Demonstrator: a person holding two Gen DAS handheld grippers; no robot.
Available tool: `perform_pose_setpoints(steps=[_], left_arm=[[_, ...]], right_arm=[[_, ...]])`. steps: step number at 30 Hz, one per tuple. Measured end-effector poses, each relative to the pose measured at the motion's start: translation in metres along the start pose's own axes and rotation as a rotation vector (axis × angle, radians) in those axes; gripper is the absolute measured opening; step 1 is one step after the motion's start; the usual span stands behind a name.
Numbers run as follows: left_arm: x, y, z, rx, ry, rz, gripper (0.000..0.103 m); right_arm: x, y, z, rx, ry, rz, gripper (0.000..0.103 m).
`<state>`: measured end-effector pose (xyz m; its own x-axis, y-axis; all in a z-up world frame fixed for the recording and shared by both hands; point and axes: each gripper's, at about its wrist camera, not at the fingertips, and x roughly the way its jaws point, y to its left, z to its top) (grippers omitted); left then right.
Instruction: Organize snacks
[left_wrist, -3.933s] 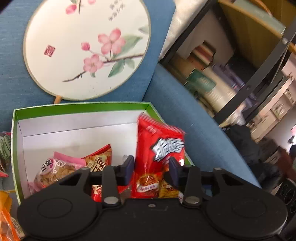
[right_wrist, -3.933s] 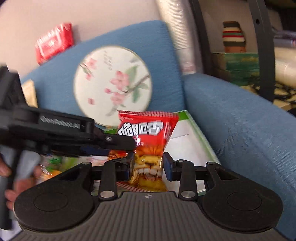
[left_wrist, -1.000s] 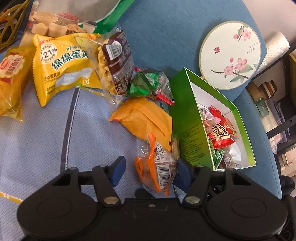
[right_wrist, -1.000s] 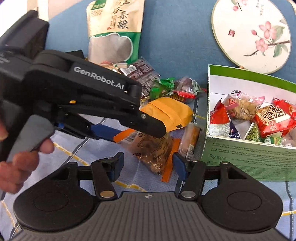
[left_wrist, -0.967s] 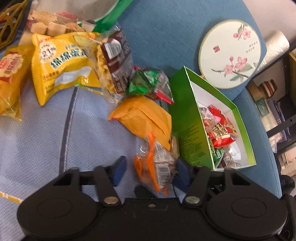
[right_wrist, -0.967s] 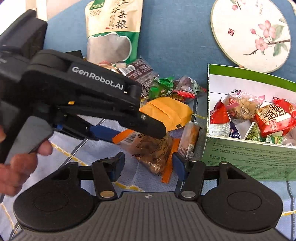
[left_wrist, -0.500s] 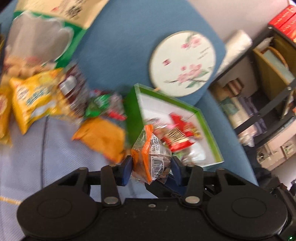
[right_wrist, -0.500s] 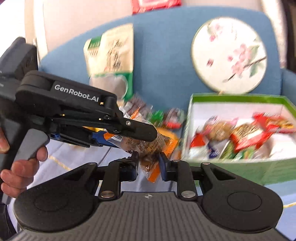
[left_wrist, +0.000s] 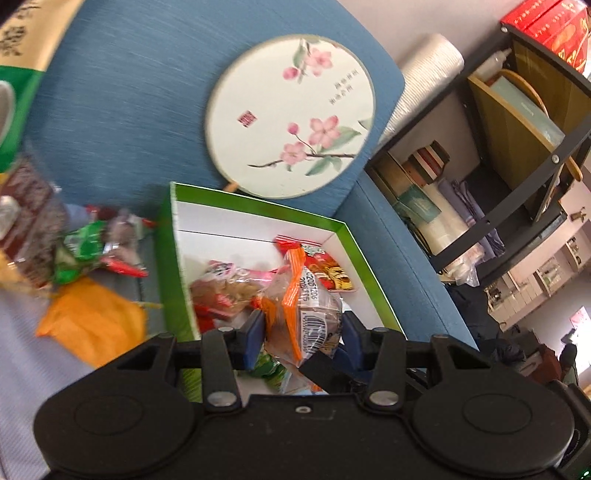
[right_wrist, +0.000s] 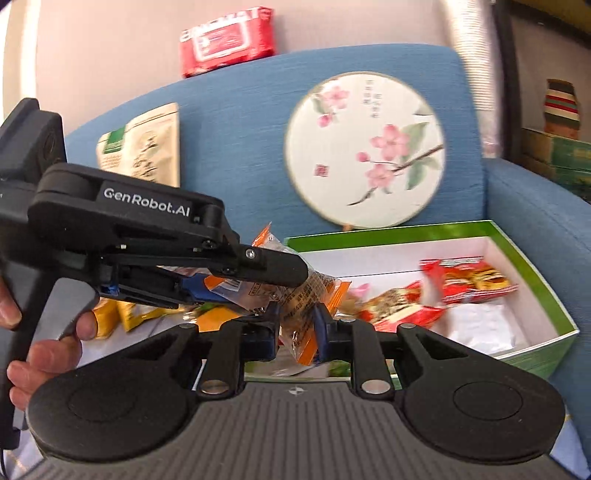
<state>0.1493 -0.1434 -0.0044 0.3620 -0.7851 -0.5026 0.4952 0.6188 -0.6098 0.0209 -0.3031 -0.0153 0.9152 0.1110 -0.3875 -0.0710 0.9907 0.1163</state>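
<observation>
Both grippers are shut on one clear snack packet with orange edges and a barcode (left_wrist: 308, 317), which also shows in the right wrist view (right_wrist: 301, 302). My left gripper (left_wrist: 301, 334) holds it over the near end of the green box (left_wrist: 168, 258). My right gripper (right_wrist: 295, 328) pinches the same packet from the other side, in front of the green box (right_wrist: 532, 273). The box holds several packets, among them a red one (right_wrist: 469, 278).
A round flower-painted fan (left_wrist: 291, 118) leans on the blue sofa back behind the box. Loose snacks lie left of the box: an orange packet (left_wrist: 92, 321) and a green-red one (left_wrist: 88, 254). A dark shelf (left_wrist: 517, 166) stands to the right. A red pack (right_wrist: 227, 38) sits on the sofa back.
Both grippers closed on the orange-edged packet, lifted it off the seat and carried it right, over the near end of the green box.
</observation>
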Motion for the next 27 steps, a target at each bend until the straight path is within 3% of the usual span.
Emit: perform_pose_setpoints(steps=[3,4,5,7,8,10,11,21,27], left_arm=[[0.017,0.0,0.0,0.029,0.023,0.01,0.045],[0.023,0.001,0.0,0.046,0.042,0.04,0.06],[0.027,0.002,-0.002,0.06,0.055,0.078,0.086],[0.023,0.004,-0.009,0.073,0.033,0.119,0.102],[0.015,0.006,-0.013,0.072,0.009,0.097,0.103],[0.003,0.007,-0.018,0.054,-0.01,0.098,0.103],[-0.003,0.007,-0.02,0.044,-0.022,0.117,0.103],[-0.075,0.037,-0.045,-0.003,-0.093,0.228,0.103],[-0.136,0.084,-0.072,-0.09,-0.137,0.33,0.103]], right_arm=[[0.005,-0.009,-0.001,0.004,-0.006,-0.035,0.035],[0.008,-0.008,-0.004,-0.007,-0.006,-0.057,0.038],[0.013,-0.009,-0.006,-0.022,0.001,-0.082,0.042],[0.021,-0.01,-0.013,-0.052,0.035,-0.122,0.053],[0.021,-0.011,-0.016,-0.052,0.04,-0.12,0.057],[0.019,-0.015,-0.023,-0.025,0.031,-0.098,0.095],[0.018,-0.015,-0.026,-0.012,0.03,-0.103,0.097],[-0.001,0.023,-0.018,-0.061,-0.021,-0.029,0.103],[-0.006,0.055,-0.03,-0.065,0.052,0.116,0.102]])
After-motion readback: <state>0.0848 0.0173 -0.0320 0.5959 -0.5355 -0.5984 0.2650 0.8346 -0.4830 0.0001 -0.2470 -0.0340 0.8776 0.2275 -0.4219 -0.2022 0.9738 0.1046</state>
